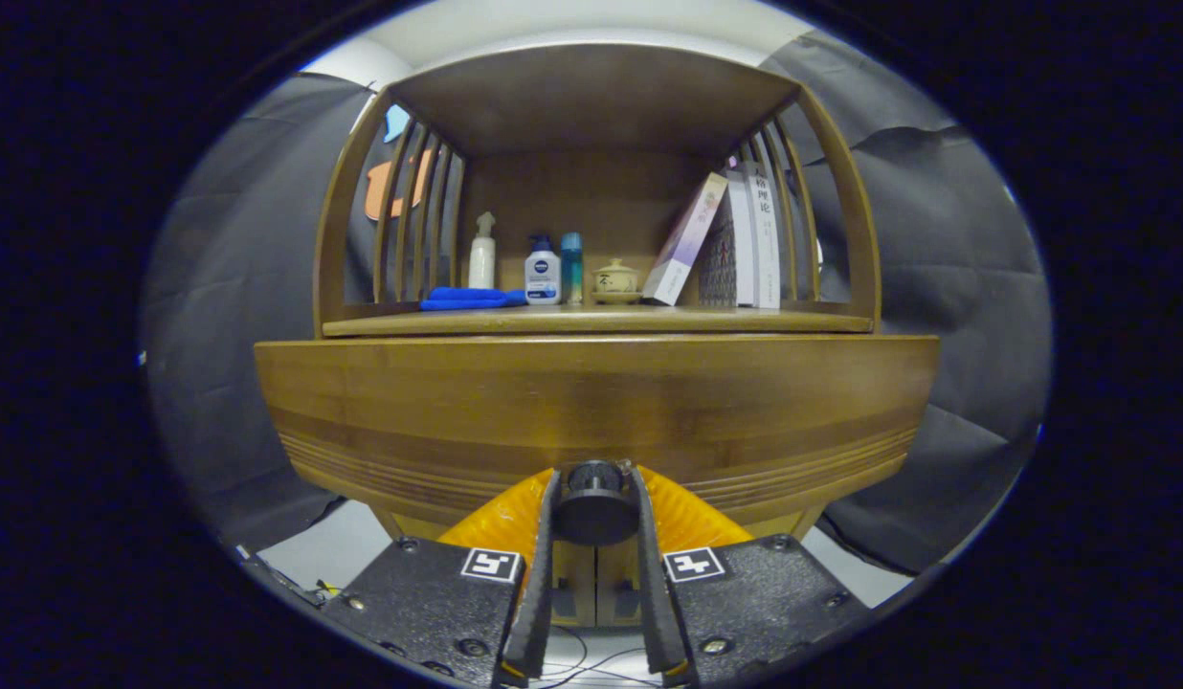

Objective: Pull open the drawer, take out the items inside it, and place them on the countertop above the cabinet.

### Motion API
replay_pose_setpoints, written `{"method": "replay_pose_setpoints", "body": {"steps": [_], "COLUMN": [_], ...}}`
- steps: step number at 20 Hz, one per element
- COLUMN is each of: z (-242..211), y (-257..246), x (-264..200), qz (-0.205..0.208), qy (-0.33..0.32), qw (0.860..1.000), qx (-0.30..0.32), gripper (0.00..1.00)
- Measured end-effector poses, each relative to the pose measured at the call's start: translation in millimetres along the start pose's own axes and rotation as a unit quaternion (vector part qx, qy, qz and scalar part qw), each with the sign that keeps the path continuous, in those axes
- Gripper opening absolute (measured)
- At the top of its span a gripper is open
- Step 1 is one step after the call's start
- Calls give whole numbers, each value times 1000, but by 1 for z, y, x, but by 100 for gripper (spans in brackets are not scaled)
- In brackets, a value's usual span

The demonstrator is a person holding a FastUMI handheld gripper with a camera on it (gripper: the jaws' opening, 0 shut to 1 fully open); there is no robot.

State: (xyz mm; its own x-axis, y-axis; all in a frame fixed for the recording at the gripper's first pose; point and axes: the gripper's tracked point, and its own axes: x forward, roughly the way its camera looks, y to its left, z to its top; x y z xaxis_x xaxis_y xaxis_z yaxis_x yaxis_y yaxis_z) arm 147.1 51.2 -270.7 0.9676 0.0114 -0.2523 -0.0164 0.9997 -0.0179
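The tongs (596,507) sit at the lower centre of the frame, their two fingers (539,574) closed nearly together on the one round dark knob (594,505), one finger pressing each side of it. That knob belongs to the drawer (591,411), a single wide wooden front that spans the middle of the frame; it is honey-brown with darker and lighter horizontal grain bands and a run of fine grooves along its lower edge, and the fisheye bows it outward. How far the drawer stands out from the cabinet cannot be told, and its inside is hidden. Just above the drawer front lies the surface (591,321), a thin wooden shelf board under a wooden hood with curved slatted sides. On it, from centre-left to centre-right of the frame, stand one folded blue cloth (464,299), one white spray bottle (482,254), one white pump bottle (543,272) with a blue label, one slim teal bottle (572,268), one small cream lidded pot (615,281), and about four books (740,239): one leans tilted to the left against the others, which stand upright by the right-hand slats. Below the drawer, between the fingers, two small cabinet doors (596,584) show. A pale floor (314,555) with thin cables lies at the bottom of the frame, and black cloth hangs at left and right.
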Motion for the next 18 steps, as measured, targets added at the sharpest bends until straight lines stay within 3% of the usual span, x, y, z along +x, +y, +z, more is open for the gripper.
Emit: {"method": "replay_pose_setpoints", "body": {"steps": [18], "z": [-19], "y": [-6], "x": [-56], "qz": [1], "qy": [9], "qw": [1000], "qx": [9], "gripper": [41]}}
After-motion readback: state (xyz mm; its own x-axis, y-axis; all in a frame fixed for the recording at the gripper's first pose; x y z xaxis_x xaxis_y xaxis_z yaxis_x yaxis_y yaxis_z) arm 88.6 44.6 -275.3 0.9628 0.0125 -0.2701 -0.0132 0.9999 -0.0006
